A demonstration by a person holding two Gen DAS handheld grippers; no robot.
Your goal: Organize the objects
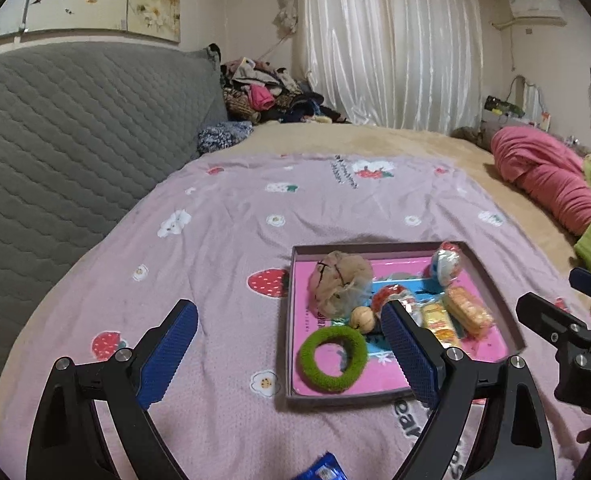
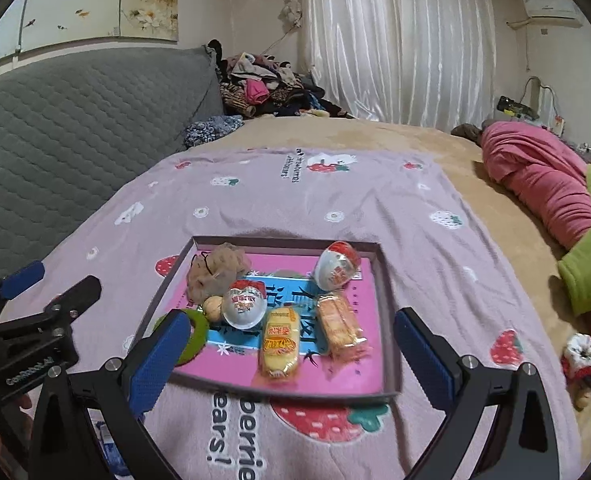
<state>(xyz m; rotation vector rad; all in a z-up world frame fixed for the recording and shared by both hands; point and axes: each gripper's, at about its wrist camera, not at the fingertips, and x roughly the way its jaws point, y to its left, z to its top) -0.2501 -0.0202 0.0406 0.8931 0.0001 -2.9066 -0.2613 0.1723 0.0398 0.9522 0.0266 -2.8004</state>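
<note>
A shallow tray [image 1: 375, 246] [image 2: 287, 241] with a pink floor lies on the strawberry-print blanket [image 1: 235, 216]. It holds a green hair ring [image 1: 332, 360], a beige mesh puff [image 2: 215, 270], a walnut [image 2: 214, 307], two red-and-white capsule balls [image 2: 244, 304] [image 2: 337, 266], a yellow cake pack [image 2: 279, 340] and an orange biscuit pack [image 2: 341, 328]. My left gripper [image 1: 289, 320] is open over the tray's near left corner, holding nothing. The right gripper [image 2: 291, 320] is open above the tray's near edge, also holding nothing.
A blue packet [image 1: 323, 470] lies on the blanket close under the left gripper. A small red-and-white item [image 2: 583, 354] sits on the bed right of the tray. A grey quilted headboard [image 1: 75, 140] rises at left. Pink and green bedding [image 2: 543, 188] lies at right, and clothes [image 1: 263, 92] are piled at the back.
</note>
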